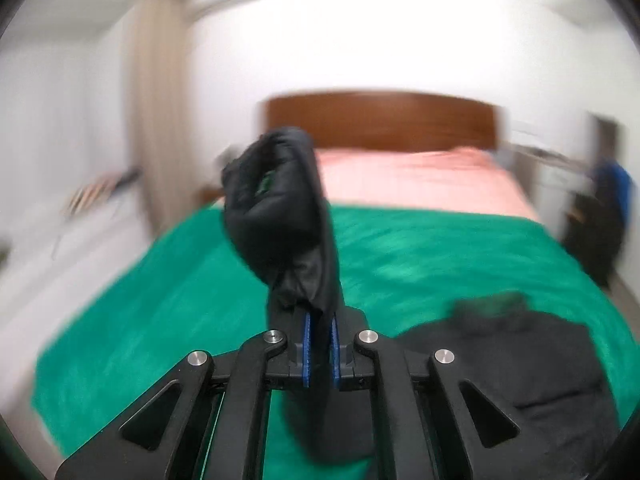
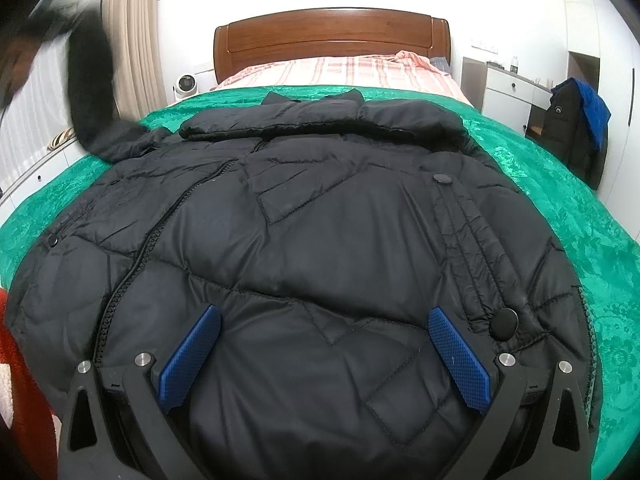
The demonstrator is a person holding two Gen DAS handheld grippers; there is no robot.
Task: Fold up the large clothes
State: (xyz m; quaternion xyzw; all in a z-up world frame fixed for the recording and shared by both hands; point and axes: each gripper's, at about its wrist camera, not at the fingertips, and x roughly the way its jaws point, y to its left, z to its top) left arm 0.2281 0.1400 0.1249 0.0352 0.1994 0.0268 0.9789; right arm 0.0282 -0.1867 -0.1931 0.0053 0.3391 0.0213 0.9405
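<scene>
The left claw (image 1: pixel 320 344) is clamped on the black sleeve (image 1: pixel 280 208) of the jacket, its blue pads (image 1: pixel 307 336) pressed together on the fabric. The sleeve stands up from the pinch, lifted above the bed, its cuff end bunched and curled over; the left view is blurred. The right claw (image 2: pixel 324 356) is spread wide apart, its blue pads (image 2: pixel 460 360) low over the jacket's hem end and holding nothing. The black puffer jacket (image 2: pixel 304 240) lies flat, front up, on the green blanket (image 2: pixel 560 184), collar toward the wooden headboard (image 2: pixel 332 36). Beyond the jacket, nearer the headboard, lies pink striped bedding (image 2: pixel 340 70). Right of the jacket, off the bed, dark and blue garments (image 2: pixel 580 124) hang by a white cabinet (image 2: pixel 508 92).
</scene>
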